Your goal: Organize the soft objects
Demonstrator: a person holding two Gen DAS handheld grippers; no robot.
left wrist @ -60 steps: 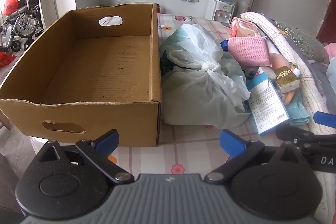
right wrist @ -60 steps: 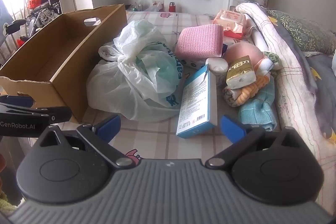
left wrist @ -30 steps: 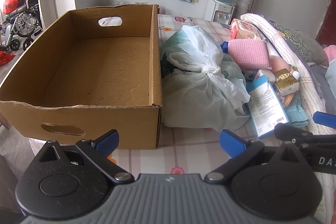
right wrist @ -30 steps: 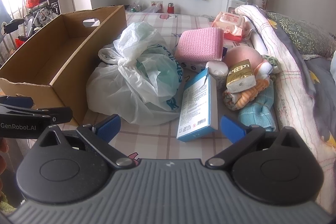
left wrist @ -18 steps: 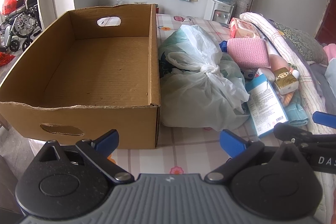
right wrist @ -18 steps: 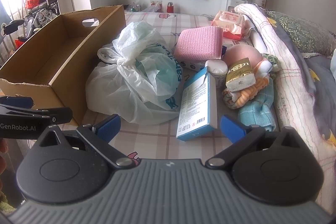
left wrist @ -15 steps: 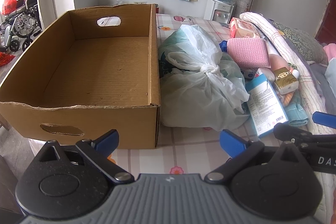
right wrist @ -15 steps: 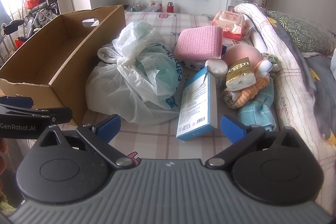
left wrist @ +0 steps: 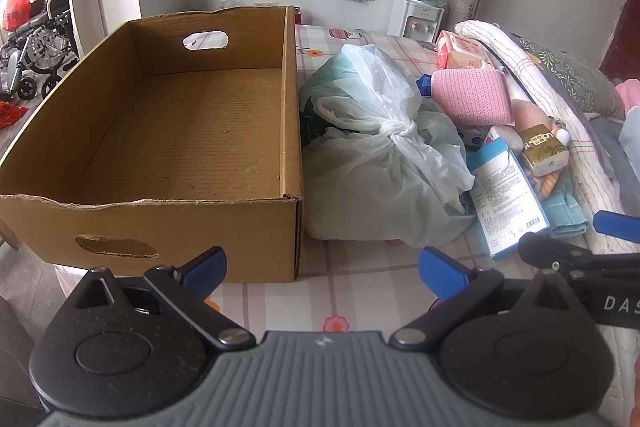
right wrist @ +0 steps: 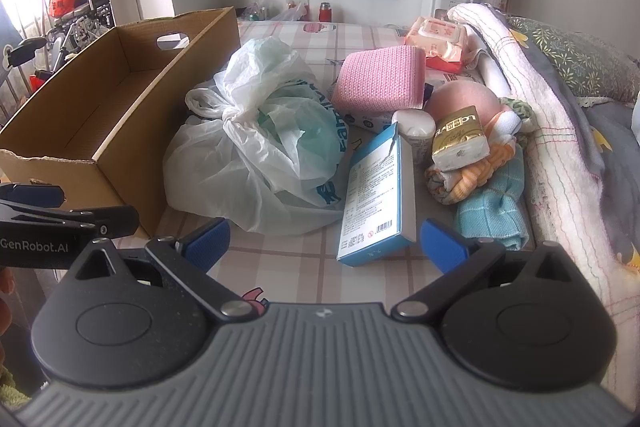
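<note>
1. Left gripper (left wrist: 322, 267): jaws wide apart, nothing between them. It hovers low over the near edge of the bed (left wrist: 360, 291), which has a checked sheet, and faces the front right corner of the cardboard box (left wrist: 192, 131).
2. Right gripper (right wrist: 324, 239): jaws wide apart and empty, facing the near end of the blue-and-white carton (right wrist: 376, 199).
3. Cardboard box: open-topped, oval hand-holes in the near and far walls, front rim torn. It sits on the left part of the bed.
4. Knotted white plastic bag (left wrist: 380, 155): lies just right of the box, touching its right wall. A greenish bag shows inside it.
5. Pink knitted pad (right wrist: 380, 79): behind the plastic bag, propped on other items; a small white packet (right wrist: 368, 121) shows under its front edge.
6. Blue-and-white carton: flat on the bed, printed back facing up, left edge against the plastic bag.
7. Right of the carton, a heap of soft things: a gold-wrapped packet (right wrist: 460, 139) lies on an orange-and-white cloth (right wrist: 472, 175), with a folded teal towel (right wrist: 496, 215) just in front and a peach round soft item (right wrist: 464, 99) behind.
8. A white round-topped container (right wrist: 418, 127) stands between the carton and the gold packet.
9. A pack of wet wipes (right wrist: 440, 35) sits farther back, beside a rolled white quilt (right wrist: 532, 99) along the right side of the bed.
</note>
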